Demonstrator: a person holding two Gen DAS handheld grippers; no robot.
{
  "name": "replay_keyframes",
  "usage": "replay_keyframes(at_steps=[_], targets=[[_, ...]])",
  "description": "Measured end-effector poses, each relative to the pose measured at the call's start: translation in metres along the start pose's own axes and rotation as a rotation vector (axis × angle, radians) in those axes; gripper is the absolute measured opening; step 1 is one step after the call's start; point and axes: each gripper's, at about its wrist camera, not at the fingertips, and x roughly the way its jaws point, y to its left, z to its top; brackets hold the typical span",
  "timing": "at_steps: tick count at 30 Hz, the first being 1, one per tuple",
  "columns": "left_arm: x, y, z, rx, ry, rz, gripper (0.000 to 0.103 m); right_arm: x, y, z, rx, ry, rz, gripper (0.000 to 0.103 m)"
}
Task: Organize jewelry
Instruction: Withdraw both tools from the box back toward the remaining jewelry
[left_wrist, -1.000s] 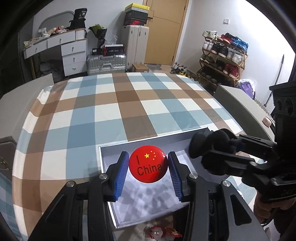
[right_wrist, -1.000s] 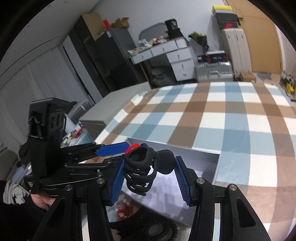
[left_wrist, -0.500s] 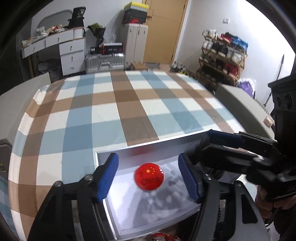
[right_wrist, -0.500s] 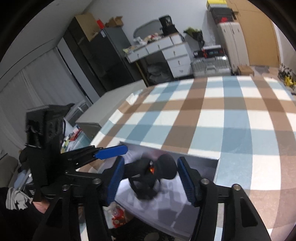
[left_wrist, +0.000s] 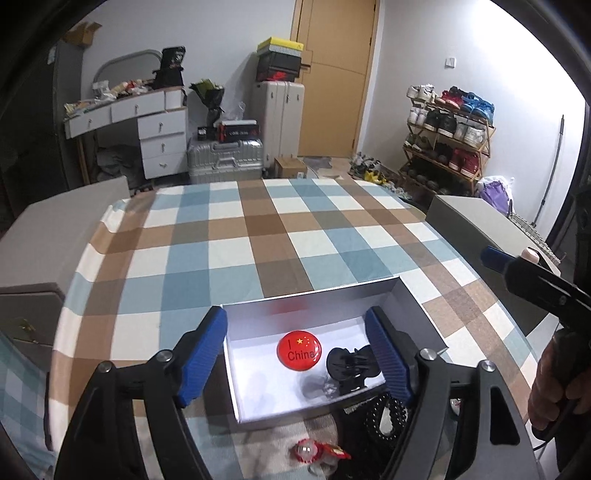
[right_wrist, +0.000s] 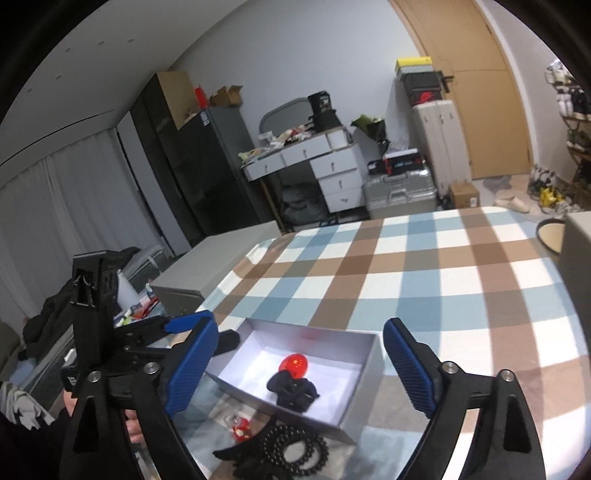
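Both tools (left_wrist: 295, 354) (right_wrist: 299, 373) opening, empty; badge (left_wrist: 299, 350) & hair claw (left_wrist: 349, 363) below in box (left_wrist: 258, 402).

Surface (left_wrist: 229, 236): table under a checked cloth of blue, brown and white squares.
Box (left_wrist: 417, 314): open, white-lined, shallow; sits on the cloth at the near edge.
Bead bracelet (right_wrist: 295, 452): black, lies on the cloth just in front of the box.
Red trinket (left_wrist: 312, 451): small, on the cloth near the bracelet; details blurred.
Far cloth: bare.
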Motion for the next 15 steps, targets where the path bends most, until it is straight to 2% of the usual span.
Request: replay_keyframes(at_steps=[1, 6, 11, 15], targets=[[-0.003, -0.001, -0.001, 0.0, -0.011, 0.008, 0.083, -0.007, 0.001, -0.002, -0.006, -0.009, -0.014, 0.097], [-0.019, -0.005, -0.005, -0.003, -0.062, 0.044, 0.083, -0.028, 0.005, -0.01, -0.048, -0.045, -0.074, 0.103], [-0.03, -0.011, -0.01, 0.018, -0.092, 0.108, 0.083, -0.048, 0.011, -0.025, -0.1, -0.064, -0.113, 0.103], [-0.034, -0.012, -0.016, 0.002, -0.101, 0.126, 0.087, -0.057, 0.016, -0.035, -0.14, -0.06, -0.13, 0.103]])
